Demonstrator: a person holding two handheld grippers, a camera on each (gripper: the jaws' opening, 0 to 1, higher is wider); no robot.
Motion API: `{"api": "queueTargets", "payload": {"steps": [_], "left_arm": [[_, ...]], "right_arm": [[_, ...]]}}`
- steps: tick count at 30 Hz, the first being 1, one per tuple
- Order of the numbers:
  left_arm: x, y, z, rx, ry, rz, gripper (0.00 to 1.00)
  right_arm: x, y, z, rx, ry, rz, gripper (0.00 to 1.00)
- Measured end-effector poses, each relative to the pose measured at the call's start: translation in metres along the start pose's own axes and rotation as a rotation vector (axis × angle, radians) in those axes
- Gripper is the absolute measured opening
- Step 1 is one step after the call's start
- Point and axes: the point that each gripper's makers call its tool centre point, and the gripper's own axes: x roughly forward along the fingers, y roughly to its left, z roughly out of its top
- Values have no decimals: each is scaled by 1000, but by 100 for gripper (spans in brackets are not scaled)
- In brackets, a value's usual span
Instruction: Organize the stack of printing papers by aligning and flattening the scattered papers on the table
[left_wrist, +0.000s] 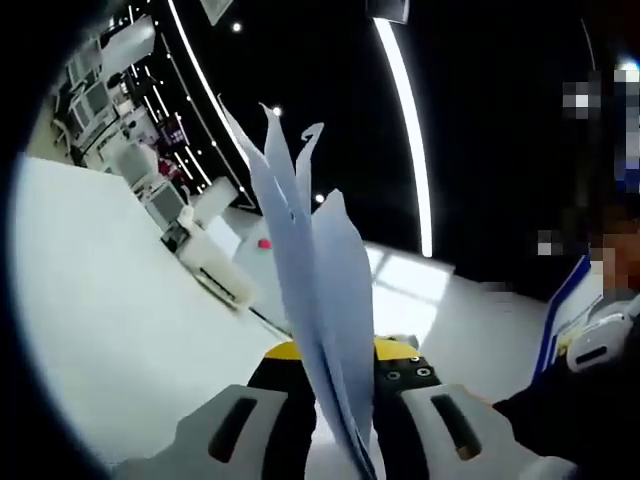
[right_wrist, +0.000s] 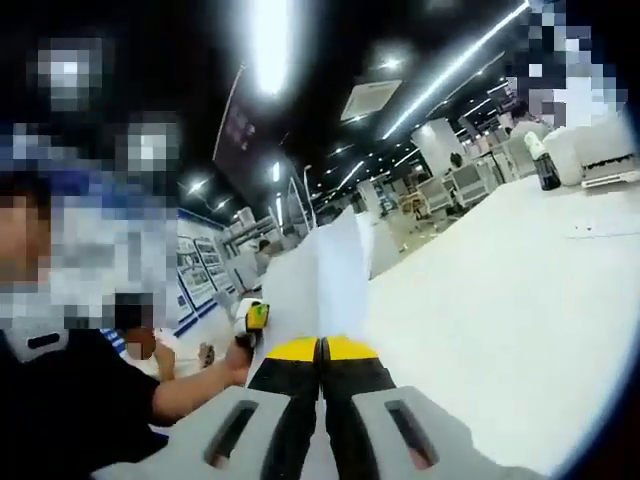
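Both grippers are clamping the papers (left_wrist: 318, 300) right at the lens: left gripper (left_wrist: 335, 405) pinching the sheaf on edge, right gripper (right_wrist: 322, 385) closed on it, long axis rising above the table (left_wrist: 120, 330).

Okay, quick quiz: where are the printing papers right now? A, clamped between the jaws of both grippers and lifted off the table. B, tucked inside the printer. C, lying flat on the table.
A: the left gripper and right gripper are each shut on the papers, which stand up above the white table.
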Motion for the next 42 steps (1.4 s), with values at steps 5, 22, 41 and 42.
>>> {"api": "queueTargets", "payload": {"steps": [5,22,41,42], "left_arm": [[1,1,-2,6,8,6,24],[0,4,-3,7,17,28,24],[-3,11,-2,70,28,50,6],[-3,10,-2,76,28,47,6]], "right_arm": [[-6,-5,4,43,-53,-8,0],[19,30,-25,121,-52,49,0],[33,19,-52,183,-60,19,0],[33,19,-52,167,-59,17,0]]}}
